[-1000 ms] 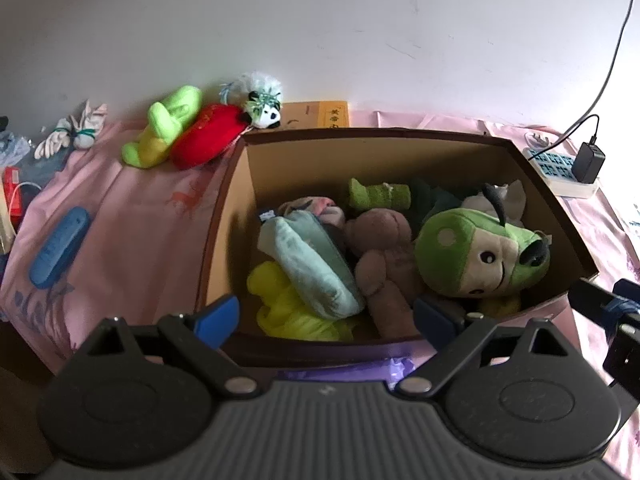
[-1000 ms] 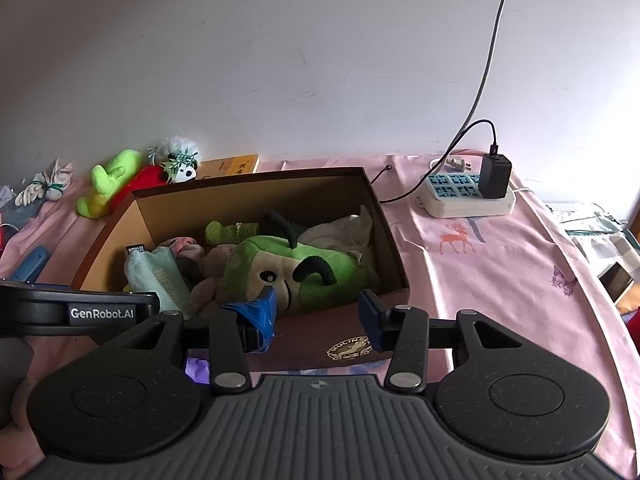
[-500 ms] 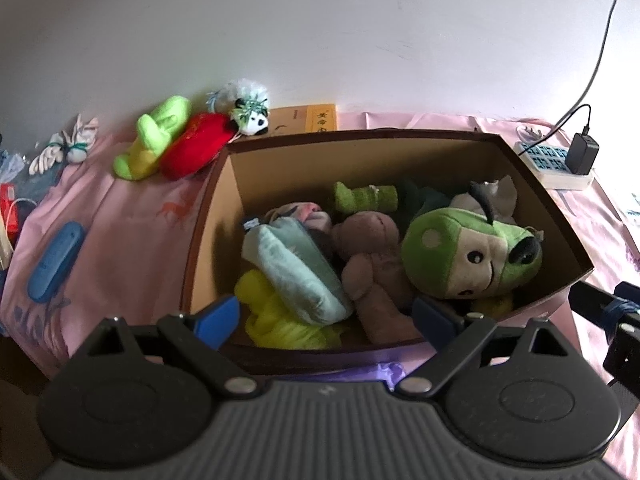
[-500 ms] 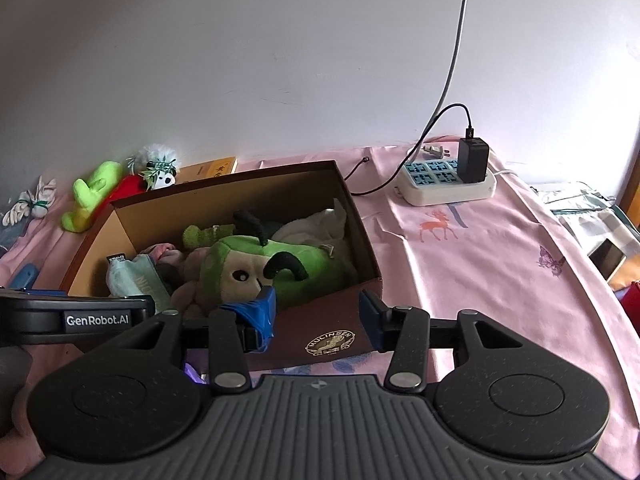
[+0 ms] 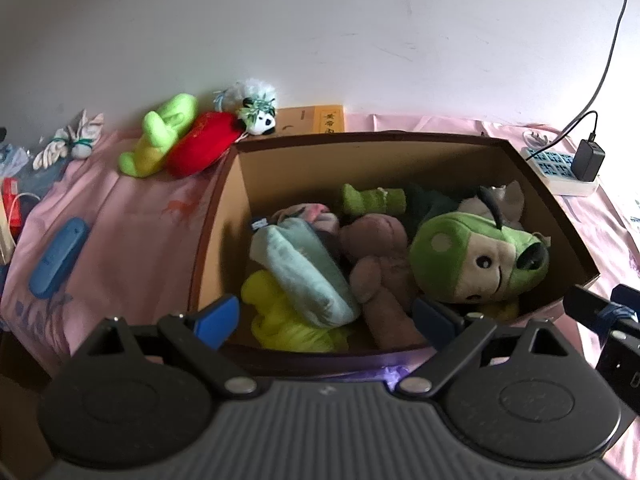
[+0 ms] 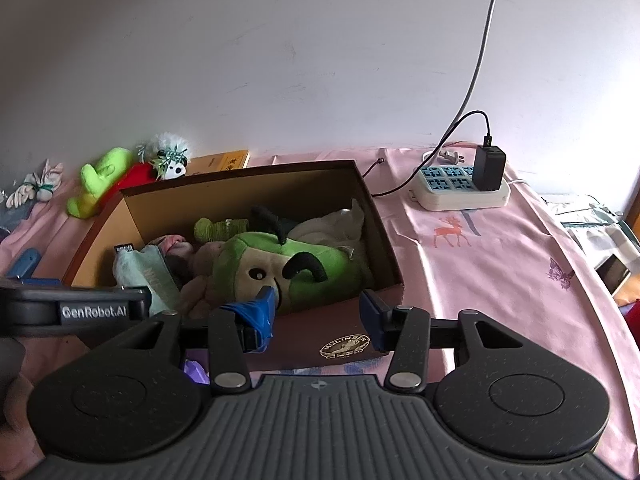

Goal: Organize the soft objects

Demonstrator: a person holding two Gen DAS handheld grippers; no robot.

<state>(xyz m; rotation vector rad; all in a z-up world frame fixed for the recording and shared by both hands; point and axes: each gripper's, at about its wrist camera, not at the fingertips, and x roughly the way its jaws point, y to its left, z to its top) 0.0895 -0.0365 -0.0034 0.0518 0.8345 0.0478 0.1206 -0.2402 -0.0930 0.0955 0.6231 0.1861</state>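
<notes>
A brown cardboard box point(image 5: 216, 224) point(image 6: 380, 232) on the pink cloth holds several plush toys: a green dog head point(image 5: 472, 256) point(image 6: 280, 264), a brown bear point(image 5: 380, 260), a pale teal toy point(image 5: 304, 264) and a yellow one point(image 5: 280, 316). Outside the box, by the wall, lie a lime green toy point(image 5: 160, 136) point(image 6: 100, 180), a red toy point(image 5: 200, 144) and a small panda point(image 5: 258, 118) point(image 6: 172, 162). My left gripper point(image 5: 326, 318) is open and empty over the box's near edge. My right gripper point(image 6: 318, 314) is open and empty at the box's near right corner.
A white power strip point(image 6: 460, 188) with a black charger and cable lies right of the box. A blue flat object point(image 5: 56, 258) and a white knotted toy point(image 5: 68, 144) lie at the left. A yellow book point(image 5: 316, 122) stands behind the box. A phone point(image 6: 610, 278) lies at the right edge.
Both grippers have drawn back and risen a little, so the box sits further into view. Both stay open and empty. The toys have not moved.
</notes>
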